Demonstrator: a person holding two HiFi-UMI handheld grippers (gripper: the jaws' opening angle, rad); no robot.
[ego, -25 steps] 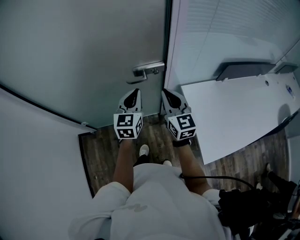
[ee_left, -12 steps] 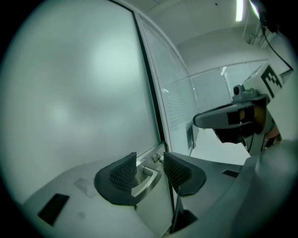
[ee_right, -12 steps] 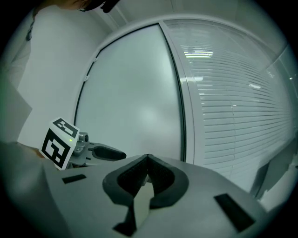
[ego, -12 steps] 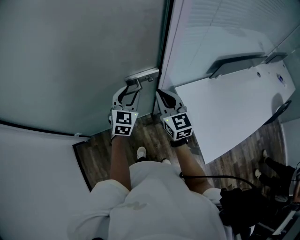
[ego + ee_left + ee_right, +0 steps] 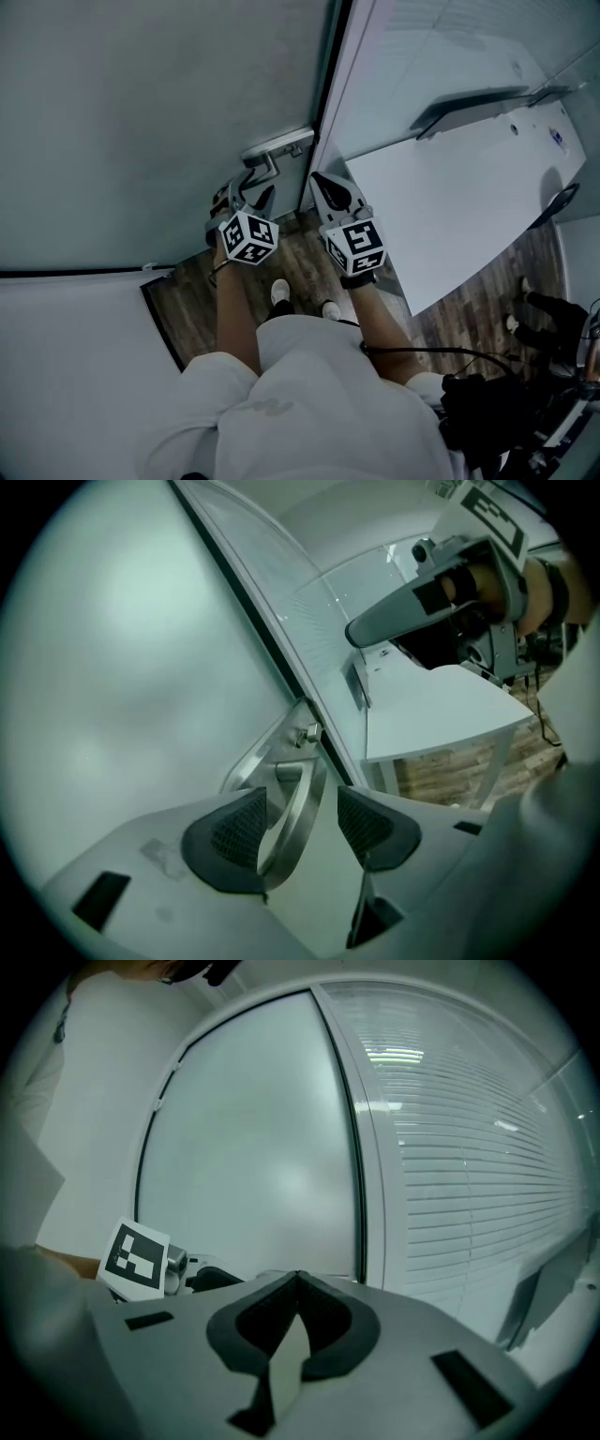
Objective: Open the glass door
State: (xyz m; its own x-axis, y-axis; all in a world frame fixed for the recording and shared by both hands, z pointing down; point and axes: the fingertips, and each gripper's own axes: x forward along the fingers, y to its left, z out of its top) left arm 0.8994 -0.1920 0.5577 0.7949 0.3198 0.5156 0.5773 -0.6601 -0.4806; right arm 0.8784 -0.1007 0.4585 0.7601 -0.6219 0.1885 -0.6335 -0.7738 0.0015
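Note:
The frosted glass door [image 5: 169,112] fills the upper left of the head view. Its metal lever handle [image 5: 277,147] sits at the door's right edge. My left gripper [image 5: 250,190] reaches up under that handle. In the left gripper view its jaws have just been opening, and the lever [image 5: 295,794] runs between the two pads. It lies close along the left pad [image 5: 234,832] and clear of the right one. My right gripper [image 5: 321,180] is shut and empty just right of the handle, pointing at the door's edge [image 5: 359,1176].
A white desk [image 5: 450,197] juts out on the right under a wall of slatted blinds [image 5: 422,56]. A pale wall panel [image 5: 75,356] bounds the left. My shoes stand on the wooden floor [image 5: 291,272]. A dark bag with cables [image 5: 497,403] lies at the lower right.
The left gripper has dropped, rolled over and opened its jaws around the lever handle. The right gripper has drifted a little closer to the door edge, still shut.

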